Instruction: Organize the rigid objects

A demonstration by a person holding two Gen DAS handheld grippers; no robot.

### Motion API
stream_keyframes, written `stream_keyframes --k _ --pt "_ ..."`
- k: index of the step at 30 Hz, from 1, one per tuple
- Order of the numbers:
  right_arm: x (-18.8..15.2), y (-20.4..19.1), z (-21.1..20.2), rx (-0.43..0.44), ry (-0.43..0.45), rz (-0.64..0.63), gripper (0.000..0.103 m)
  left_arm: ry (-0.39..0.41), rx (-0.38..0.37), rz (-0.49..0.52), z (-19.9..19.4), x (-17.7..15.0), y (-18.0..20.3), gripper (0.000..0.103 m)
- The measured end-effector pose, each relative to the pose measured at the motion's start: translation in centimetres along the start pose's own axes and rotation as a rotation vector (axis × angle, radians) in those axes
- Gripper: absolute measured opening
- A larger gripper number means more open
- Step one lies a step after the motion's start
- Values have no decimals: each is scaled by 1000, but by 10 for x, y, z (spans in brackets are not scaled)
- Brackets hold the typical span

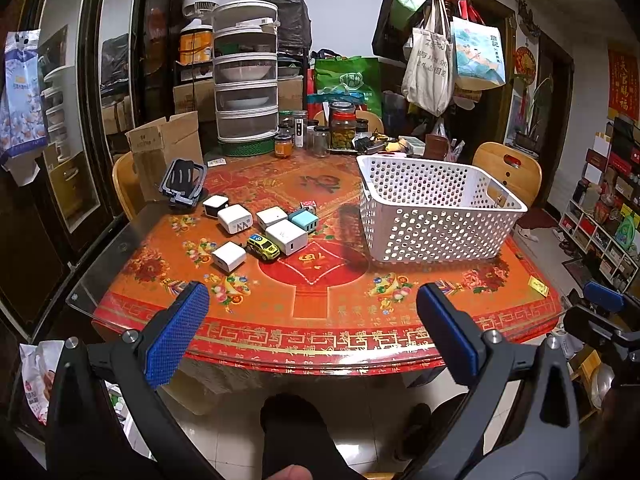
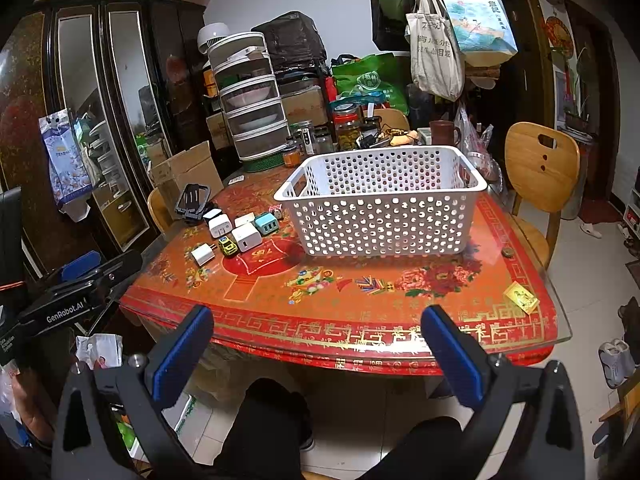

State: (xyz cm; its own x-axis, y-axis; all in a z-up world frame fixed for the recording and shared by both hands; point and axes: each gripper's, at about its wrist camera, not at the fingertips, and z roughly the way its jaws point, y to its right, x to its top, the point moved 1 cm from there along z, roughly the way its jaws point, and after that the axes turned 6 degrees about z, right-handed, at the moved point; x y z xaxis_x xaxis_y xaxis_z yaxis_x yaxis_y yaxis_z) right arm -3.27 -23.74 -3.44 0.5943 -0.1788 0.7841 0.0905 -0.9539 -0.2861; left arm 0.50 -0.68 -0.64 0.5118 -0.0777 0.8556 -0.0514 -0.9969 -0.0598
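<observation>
A white perforated basket [image 1: 436,216] [image 2: 380,208] stands on the red patterned table [image 1: 320,300] [image 2: 340,300] and looks empty. Left of it lie several white chargers [image 1: 286,237] [image 2: 247,237], a teal charger [image 1: 303,220] [image 2: 266,224], a yellow toy car [image 1: 263,246] [image 2: 227,246], a small dice-like cube [image 1: 308,205] and a black phone stand [image 1: 183,181] [image 2: 193,199]. My left gripper [image 1: 312,300] is open and empty, held off the table's front edge. My right gripper [image 2: 316,322] is open and empty, also before the front edge.
Jars [image 1: 343,126], a stacked food cover [image 1: 246,76], a cardboard box [image 1: 168,148] and a mug [image 2: 442,133] crowd the table's far side. Wooden chairs [image 2: 540,176] stand at the sides. A yellow card [image 2: 521,298] and a coin [image 2: 508,253] lie at the right.
</observation>
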Motion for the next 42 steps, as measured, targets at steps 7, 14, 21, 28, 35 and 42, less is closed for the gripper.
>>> stream_keyframes --k 7,14,21,28,35,42 --pt "0 0 0 0 -1 0 103 -2 1 0 1 -1 0 102" --pt "-1 1 1 -1 -3 2 103 -5 2 -6 7 -4 0 102" --pt "11 25 25 -25 7 4 103 -21 -6 -22 44 -2 -14 102" --pt "111 152 78 -44 45 214 103 10 7 -99 107 22 -71 102" --pt "158 230 193 -177 -267 310 103 -195 3 -124 194 17 -111 102" --pt "151 233 236 -274 -378 245 72 -262 56 -179 236 -1 -144 102"
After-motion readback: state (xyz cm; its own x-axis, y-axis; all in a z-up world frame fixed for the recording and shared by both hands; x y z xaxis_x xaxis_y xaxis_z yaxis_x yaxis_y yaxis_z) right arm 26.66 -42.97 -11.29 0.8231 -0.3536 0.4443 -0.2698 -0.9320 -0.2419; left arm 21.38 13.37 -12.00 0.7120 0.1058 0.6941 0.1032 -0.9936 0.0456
